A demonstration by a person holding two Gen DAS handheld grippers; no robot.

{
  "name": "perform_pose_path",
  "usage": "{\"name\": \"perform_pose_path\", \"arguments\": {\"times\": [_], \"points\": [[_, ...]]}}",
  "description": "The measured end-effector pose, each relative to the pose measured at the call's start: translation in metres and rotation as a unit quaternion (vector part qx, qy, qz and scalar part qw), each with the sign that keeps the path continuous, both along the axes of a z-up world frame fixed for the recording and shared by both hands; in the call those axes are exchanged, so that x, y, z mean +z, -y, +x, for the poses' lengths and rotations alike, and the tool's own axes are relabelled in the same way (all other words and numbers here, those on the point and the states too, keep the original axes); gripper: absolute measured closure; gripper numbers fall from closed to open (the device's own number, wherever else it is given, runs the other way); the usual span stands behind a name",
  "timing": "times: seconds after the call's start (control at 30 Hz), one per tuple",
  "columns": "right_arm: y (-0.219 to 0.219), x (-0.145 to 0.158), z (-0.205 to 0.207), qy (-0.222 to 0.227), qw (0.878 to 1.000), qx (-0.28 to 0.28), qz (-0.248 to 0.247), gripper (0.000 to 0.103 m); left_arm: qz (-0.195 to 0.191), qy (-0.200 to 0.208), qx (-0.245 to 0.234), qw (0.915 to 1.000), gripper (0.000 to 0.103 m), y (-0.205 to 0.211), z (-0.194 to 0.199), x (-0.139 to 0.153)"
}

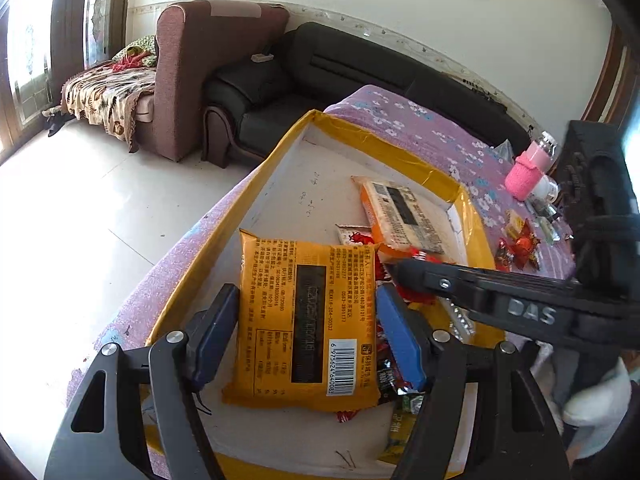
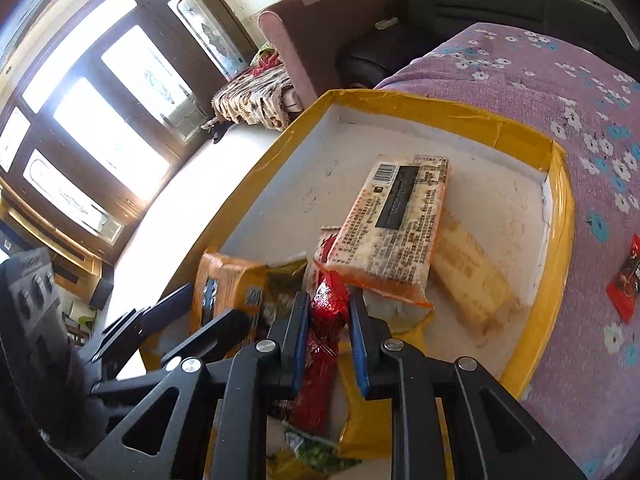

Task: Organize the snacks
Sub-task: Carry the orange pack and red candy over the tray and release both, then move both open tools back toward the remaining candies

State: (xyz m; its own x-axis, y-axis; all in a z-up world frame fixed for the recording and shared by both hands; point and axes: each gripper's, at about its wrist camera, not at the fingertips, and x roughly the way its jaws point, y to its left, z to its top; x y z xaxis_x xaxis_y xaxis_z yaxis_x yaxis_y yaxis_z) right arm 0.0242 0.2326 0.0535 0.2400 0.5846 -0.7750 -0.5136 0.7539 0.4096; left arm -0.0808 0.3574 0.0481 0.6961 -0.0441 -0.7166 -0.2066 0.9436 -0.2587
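Note:
A yellow snack packet (image 1: 308, 320) with a barcode sits between the blue pads of my left gripper (image 1: 306, 292), which is shut on its two long edges just above the white floor of the yellow-edged box (image 1: 280, 152). My right gripper (image 2: 328, 298) is shut on a red foil snack (image 2: 326, 308) over the box's near end. In the left wrist view the right gripper (image 1: 400, 270) reaches in from the right, beside the yellow packet. An orange-and-white packet (image 2: 392, 232) lies in the box, resting on other snacks.
The box (image 2: 440, 112) stands on a table with a purple flowered cloth (image 2: 540, 80). Loose red candies (image 1: 520, 248) and a pink-sleeved bottle (image 1: 528, 172) stand on the cloth to the right. A red sachet (image 2: 626, 280) lies outside the box. Sofas (image 1: 320, 76) and floor lie beyond.

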Motion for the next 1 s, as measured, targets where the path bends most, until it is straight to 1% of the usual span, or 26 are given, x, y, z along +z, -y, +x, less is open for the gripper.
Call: {"name": "perform_pose_path", "arguments": {"times": [0.13,0.2,0.27,0.4,0.5,0.57,0.67,0.77,0.87,1.0], "points": [[-0.004,-0.005,0.006,-0.009,1.000,0.002,0.003,0.080,0.001,0.020,0.006,0.9998,0.033,0.003,-0.010,0.011],[0.000,-0.004,0.004,-0.014,1.000,0.004,0.019,0.071,0.004,0.030,0.011,0.9995,0.033,0.004,-0.017,0.018],[0.005,0.005,-0.003,0.000,1.000,0.002,0.023,0.067,0.010,0.037,0.016,0.9991,0.033,0.007,-0.023,0.025],[0.023,0.026,-0.023,0.043,0.999,-0.002,0.030,0.056,0.024,0.044,0.020,0.9986,0.033,0.020,-0.032,0.035],[0.049,0.034,-0.042,0.067,0.997,-0.012,0.033,0.054,0.045,0.035,0.021,0.9982,0.028,0.039,-0.034,0.039],[0.069,0.036,-0.050,0.076,0.996,-0.026,0.036,0.053,0.055,0.026,0.012,0.9981,0.028,0.054,-0.033,0.040],[0.102,0.035,-0.062,0.074,0.995,-0.054,0.049,0.049,0.058,0.024,-0.021,0.9978,0.028,0.079,-0.035,0.039],[0.132,0.031,-0.065,0.072,0.993,-0.080,0.053,0.049,0.072,0.019,-0.046,0.9961,0.028,0.106,-0.036,0.041],[0.159,0.030,-0.069,0.069,0.990,-0.101,0.065,0.049,0.092,0.019,-0.062,0.9936,0.028,0.133,-0.038,0.045],[0.190,0.031,-0.074,0.073,0.988,-0.115,0.073,0.046,0.113,0.021,-0.076,0.9905,0.028,0.157,-0.041,0.050]]}}
